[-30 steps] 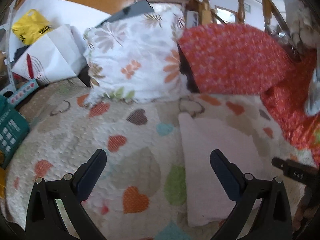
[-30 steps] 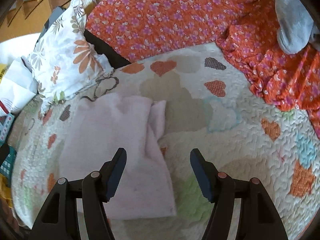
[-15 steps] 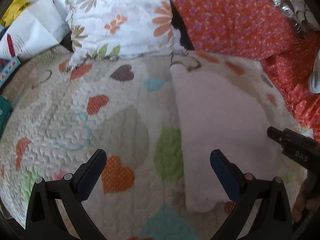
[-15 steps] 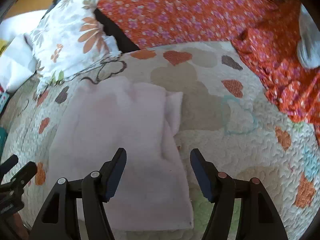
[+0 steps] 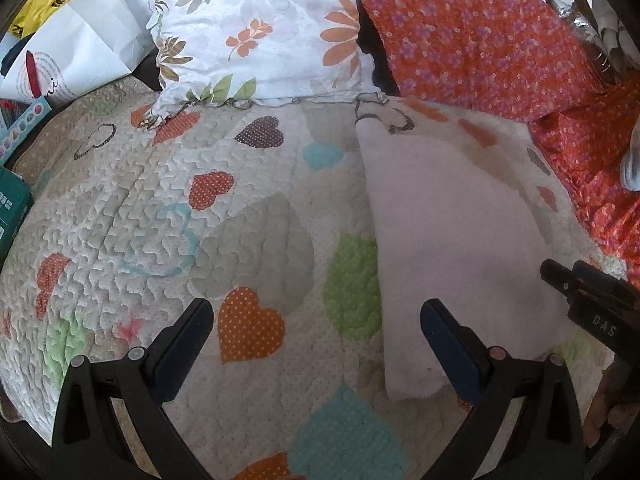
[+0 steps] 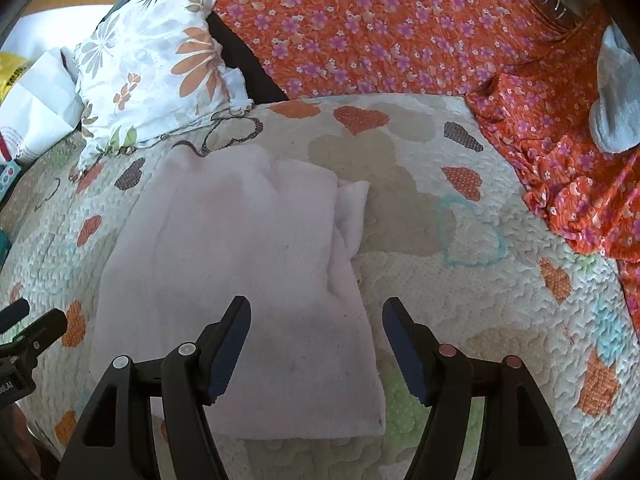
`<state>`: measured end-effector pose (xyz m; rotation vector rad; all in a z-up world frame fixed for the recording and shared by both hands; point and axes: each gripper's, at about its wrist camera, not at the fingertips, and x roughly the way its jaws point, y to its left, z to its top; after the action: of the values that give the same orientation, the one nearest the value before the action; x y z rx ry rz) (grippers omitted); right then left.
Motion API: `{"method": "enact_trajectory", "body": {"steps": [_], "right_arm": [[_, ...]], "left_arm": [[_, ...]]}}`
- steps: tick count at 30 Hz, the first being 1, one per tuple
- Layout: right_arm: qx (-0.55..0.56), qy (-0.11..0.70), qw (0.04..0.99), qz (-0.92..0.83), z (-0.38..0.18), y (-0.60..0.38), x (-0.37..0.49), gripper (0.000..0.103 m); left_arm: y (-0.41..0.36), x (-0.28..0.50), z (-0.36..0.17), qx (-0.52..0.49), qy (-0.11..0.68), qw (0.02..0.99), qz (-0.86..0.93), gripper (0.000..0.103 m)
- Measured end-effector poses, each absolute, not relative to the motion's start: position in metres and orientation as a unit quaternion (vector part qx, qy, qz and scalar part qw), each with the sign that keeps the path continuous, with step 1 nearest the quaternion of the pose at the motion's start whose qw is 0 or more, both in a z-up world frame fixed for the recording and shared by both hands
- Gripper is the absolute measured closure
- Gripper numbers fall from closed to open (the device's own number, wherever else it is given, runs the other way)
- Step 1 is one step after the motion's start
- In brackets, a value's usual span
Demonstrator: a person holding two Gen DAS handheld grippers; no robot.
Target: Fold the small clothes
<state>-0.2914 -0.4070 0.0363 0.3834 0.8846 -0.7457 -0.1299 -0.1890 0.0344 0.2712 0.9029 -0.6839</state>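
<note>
A pale pink cloth (image 6: 248, 264) lies folded flat on the heart-patterned quilt (image 6: 460, 320); a small flap sticks out at its far right edge. It also shows in the left wrist view (image 5: 452, 240). My right gripper (image 6: 316, 344) is open and empty, hovering over the cloth's near right corner. My left gripper (image 5: 316, 340) is open and empty, its right finger over the cloth's near left edge. The right gripper's tip shows in the left wrist view (image 5: 588, 300). The left gripper's tip shows in the right wrist view (image 6: 24, 336).
A floral pillow (image 5: 260, 32) and an orange flowered blanket (image 6: 380, 28) lie at the back. White paper bags (image 5: 80, 48) and a teal box (image 5: 12, 208) sit at the left. A grey garment (image 6: 616, 92) lies at the right.
Both grippers have come down closer to the quilt and cloth, still open. The cloth has not moved.
</note>
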Motion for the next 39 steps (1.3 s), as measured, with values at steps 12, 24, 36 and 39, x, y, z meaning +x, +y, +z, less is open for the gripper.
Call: {"method": "enact_trajectory", "body": {"steps": [12,24,36,39], "right_arm": [[0.172,0.419,0.821,-0.347,0.037,-0.399,-0.291,0.029],[0.156,0.418,0.823,-0.351,0.034,-0.394,-0.288,0.028],[0.160,0.423,0.821,-0.347,0.031,-0.396,-0.287,0.028],[0.161,0.423,0.821,-0.347,0.030,-0.395,-0.287,0.027]], "left_arm": [[-0.190,-0.135,0.032,0.136,0.432,0.829,-0.329,0.000],[-0.193,-0.135,0.022,0.145,0.445,0.823,-0.321,0.000],[-0.195,-0.134,0.016,0.146,0.464,0.814,-0.319,0.000],[-0.194,-0.133,0.014,0.147,0.465,0.814,-0.315,0.000]]}}
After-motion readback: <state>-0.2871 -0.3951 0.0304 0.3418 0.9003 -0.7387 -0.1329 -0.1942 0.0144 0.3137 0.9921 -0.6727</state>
